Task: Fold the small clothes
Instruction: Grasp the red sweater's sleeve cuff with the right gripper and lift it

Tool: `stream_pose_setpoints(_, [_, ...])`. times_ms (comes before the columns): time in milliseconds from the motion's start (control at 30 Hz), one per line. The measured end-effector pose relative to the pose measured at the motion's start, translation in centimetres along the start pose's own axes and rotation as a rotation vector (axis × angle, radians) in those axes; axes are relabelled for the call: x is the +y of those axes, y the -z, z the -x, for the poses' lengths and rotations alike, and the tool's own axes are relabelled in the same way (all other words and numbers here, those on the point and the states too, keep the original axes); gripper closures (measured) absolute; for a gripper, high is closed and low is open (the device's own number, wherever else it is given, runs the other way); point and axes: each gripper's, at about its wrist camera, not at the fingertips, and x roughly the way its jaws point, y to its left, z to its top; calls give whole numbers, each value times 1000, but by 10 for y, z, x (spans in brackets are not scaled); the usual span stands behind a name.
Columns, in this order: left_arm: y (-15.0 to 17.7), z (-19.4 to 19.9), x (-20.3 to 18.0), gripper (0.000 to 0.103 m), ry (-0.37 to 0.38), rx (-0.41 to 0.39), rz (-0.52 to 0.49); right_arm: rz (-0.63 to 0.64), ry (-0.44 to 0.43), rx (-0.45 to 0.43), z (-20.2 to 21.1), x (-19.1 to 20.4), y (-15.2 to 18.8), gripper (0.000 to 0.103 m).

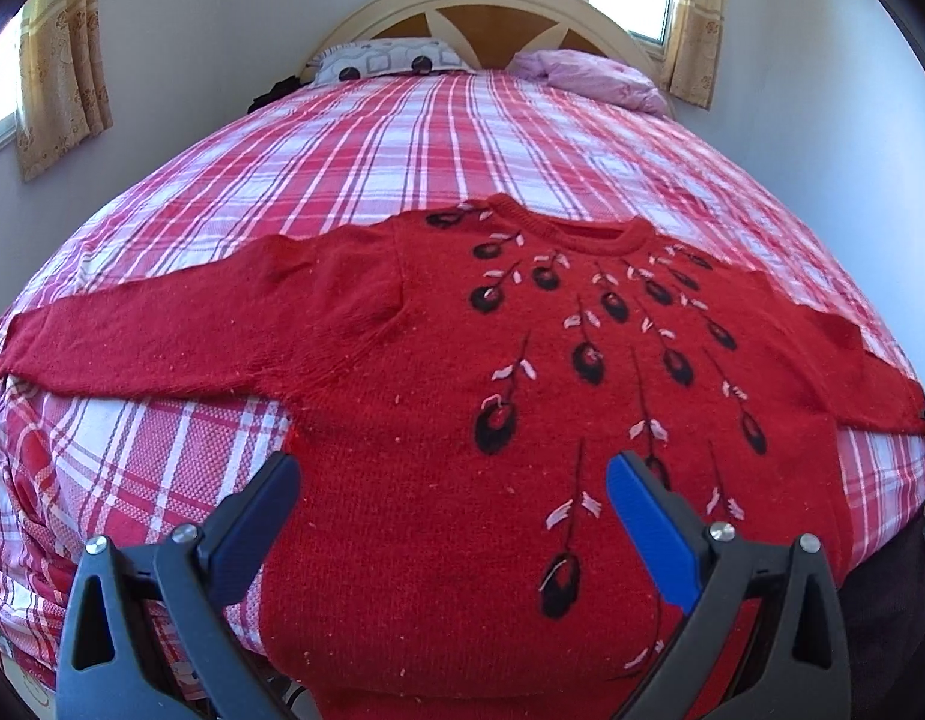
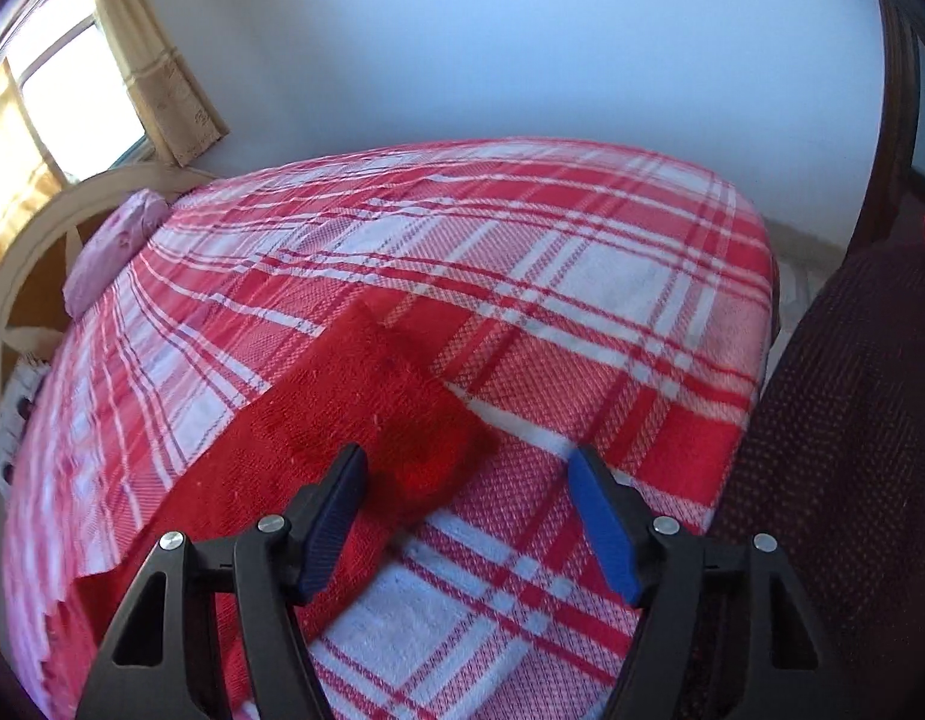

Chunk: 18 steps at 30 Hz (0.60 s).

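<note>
Nearest the left wrist camera, the left tool (image 1: 453, 474) hangs over the lower body of a red sweater (image 1: 438, 372), its jaws spread wide with only knit fabric showing in the gap and neither pad pinching it. The sweater lies face up and flat on a bed covered by a red-and-white plaid bedspread (image 1: 366, 156), its hem draped over the near edge of the mattress, both sleeves stretched out to the sides and its round neckline pointing toward the headboard (image 1: 492, 6). Black buds on thin stems with pale pink leaves (embroidered or appliquéd, hard to tell which) fan down from the collar.

In the right wrist view, the right tool (image 2: 468, 468) hovers over the end of the right sleeve (image 2: 354, 414), jaws partly open and gripping nothing; the cuff sits between the fingers and toward the left one, and the picture is blurred here, so contact cannot be judged. A dark chair back (image 2: 846, 420) stands just beside the bed at the right.

Farther off, a patterned pillow (image 1: 378, 60) and a pink pillow (image 1: 588, 78) rest against the cream headboard. Beyond them, tan curtains (image 1: 60, 72) frame bright windows in the pale walls.
</note>
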Motion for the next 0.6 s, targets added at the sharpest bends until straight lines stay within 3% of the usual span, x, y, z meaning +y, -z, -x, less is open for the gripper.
stream_pose_setpoints(33, [0, -3, 0, 0, -3, 9, -1, 20, 9, 1, -1, 4, 0, 37])
stream_pose_setpoints(167, [2, -11, -1, 0, -1, 37, 4, 118, 5, -14, 0, 21, 3, 72])
stream_pose_setpoints(333, [4, -8, 3, 0, 4, 31, 7, 140, 3, -27, 0, 22, 2, 90])
stream_pose_setpoints(467, [5, -4, 14, 0, 0, 9, 29, 205, 17, -72, 22, 34, 3, 95])
stream_pose_setpoints(600, [5, -5, 27, 0, 9, 15, 82, 321, -84, -188, 88, 77, 14, 95])
